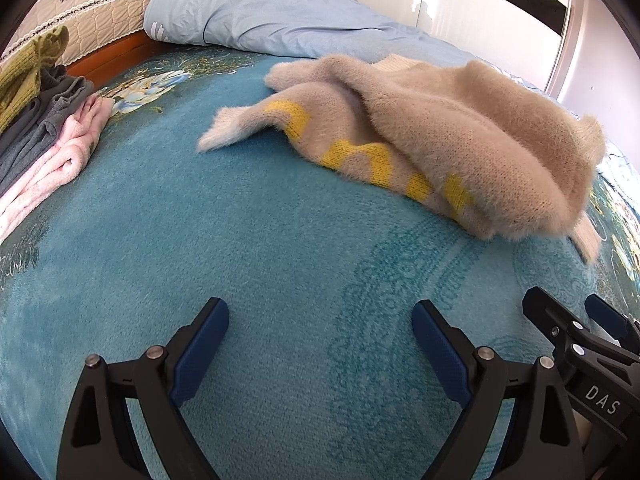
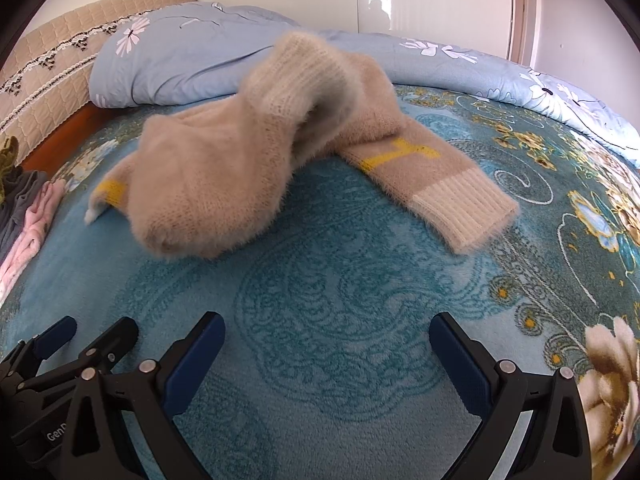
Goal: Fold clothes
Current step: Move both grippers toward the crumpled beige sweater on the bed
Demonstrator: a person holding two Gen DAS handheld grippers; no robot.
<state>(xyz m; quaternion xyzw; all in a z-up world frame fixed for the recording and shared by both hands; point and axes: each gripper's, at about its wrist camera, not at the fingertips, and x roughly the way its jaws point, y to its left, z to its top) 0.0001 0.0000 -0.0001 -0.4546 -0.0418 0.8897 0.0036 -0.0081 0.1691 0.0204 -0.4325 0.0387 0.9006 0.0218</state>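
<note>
A: Where's the sweater [image 1: 460, 140] rn?

B: Crumpled heap on the teal blanket [image 1: 240, 240], nearer us than the blue pillow [image 1: 248, 12] and just short of it. Off to the sweater's left sits a stack of folded clothes [image 1: 44, 128] – well apart from it. One sleeve [image 2: 440, 188] sticks out flat to the sweater's right, cream ribbed cuff at the end.

A: Grippers?

B: Left gripper [image 1: 320, 344] and right gripper [image 2: 326, 352] both spread wide, nothing between the pads, both on the near side of the sweater w/ bare blanket under them. Neither touches it.

A: How's it gonna handle?

B: Fluffy knit w/ yellow lettering – prob light, v soft, floppy, no stiffness at all. Should drape and sag wherever it's not supported, and the fuzz may slip a bit in the pads. Not fragile, tho loose knit could stretch if yanked.

A: Where to grab?

B: I'd go for ribbed bits – denser, better bite. Right one on that cuff, left one on the pale corner [image 1: 216, 132] poking out at the sweater's left edge. Needs spreading flat first imo – can't tell where hem or shoulders are in that bundle
</note>
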